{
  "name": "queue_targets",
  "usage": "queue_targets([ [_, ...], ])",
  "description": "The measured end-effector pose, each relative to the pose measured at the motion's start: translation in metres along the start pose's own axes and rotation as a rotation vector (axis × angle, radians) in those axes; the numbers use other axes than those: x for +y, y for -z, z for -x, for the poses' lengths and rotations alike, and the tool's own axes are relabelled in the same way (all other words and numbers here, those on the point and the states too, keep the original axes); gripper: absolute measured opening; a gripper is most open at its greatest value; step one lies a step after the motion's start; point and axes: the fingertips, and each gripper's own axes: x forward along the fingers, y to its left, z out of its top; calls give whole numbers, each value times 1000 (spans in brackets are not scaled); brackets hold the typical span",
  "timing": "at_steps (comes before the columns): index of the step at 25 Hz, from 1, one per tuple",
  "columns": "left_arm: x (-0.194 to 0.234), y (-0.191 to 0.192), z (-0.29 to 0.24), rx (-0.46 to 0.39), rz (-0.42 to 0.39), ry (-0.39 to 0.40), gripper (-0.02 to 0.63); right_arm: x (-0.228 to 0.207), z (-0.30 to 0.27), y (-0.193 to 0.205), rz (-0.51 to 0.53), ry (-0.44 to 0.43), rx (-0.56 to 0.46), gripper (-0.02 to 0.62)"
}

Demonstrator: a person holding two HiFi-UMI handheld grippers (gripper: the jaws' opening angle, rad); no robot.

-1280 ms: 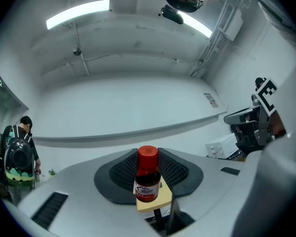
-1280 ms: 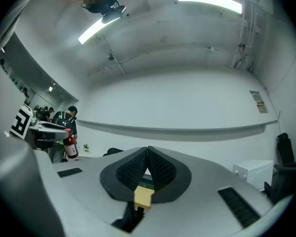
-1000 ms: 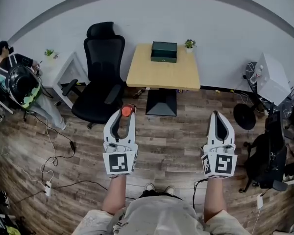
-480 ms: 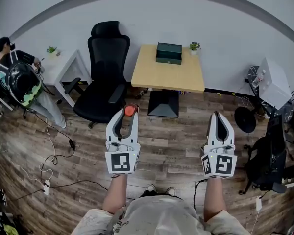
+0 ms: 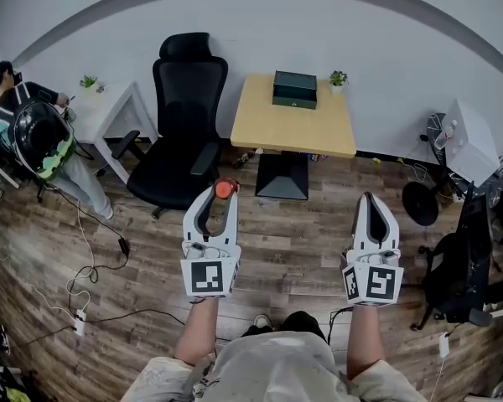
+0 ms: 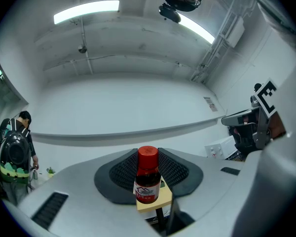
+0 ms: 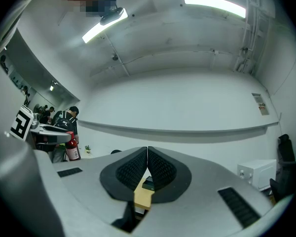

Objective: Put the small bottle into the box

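Observation:
A small brown bottle [image 5: 225, 188] with a red cap stands upright between the jaws of my left gripper [image 5: 216, 190], which is shut on it above the wooden floor. In the left gripper view the bottle [image 6: 148, 177] fills the gap between the black pads, with the table [image 6: 157, 202] behind it. My right gripper [image 5: 370, 197] is level with the left one, shut and holding nothing; its pads meet [image 7: 147, 158]. The dark green box [image 5: 295, 90] lies closed at the far edge of the yellow table [image 5: 277, 129]. It also shows past the right jaws as the box [image 7: 148, 185].
A black office chair [image 5: 183, 136] stands left of the table. A small potted plant [image 5: 339, 79] sits beside the box. Further left are a white side table [image 5: 109, 114] and a person [image 5: 32, 136]. Cables [image 5: 90, 268] trail on the floor; a white unit [image 5: 467, 137] and dark gear [image 5: 459, 266] stand right.
The table, box and chair have shifted a little rightward and nearer in the head view. Both grippers keep the same pose, the bottle still held in the left.

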Motion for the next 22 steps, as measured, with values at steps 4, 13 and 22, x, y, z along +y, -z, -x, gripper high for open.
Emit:
queue_targets([
  [4,9,-1,-6,-12,10,-7,130,4,-6,3,3,8,7,17],
  [13,13,18,-42,-11,6,5,130,-1,-44,26,-13,2,15,17],
  [22,6,32,-108,-14,-5,22,130,-37,-96,53,-59,22,10,17],
])
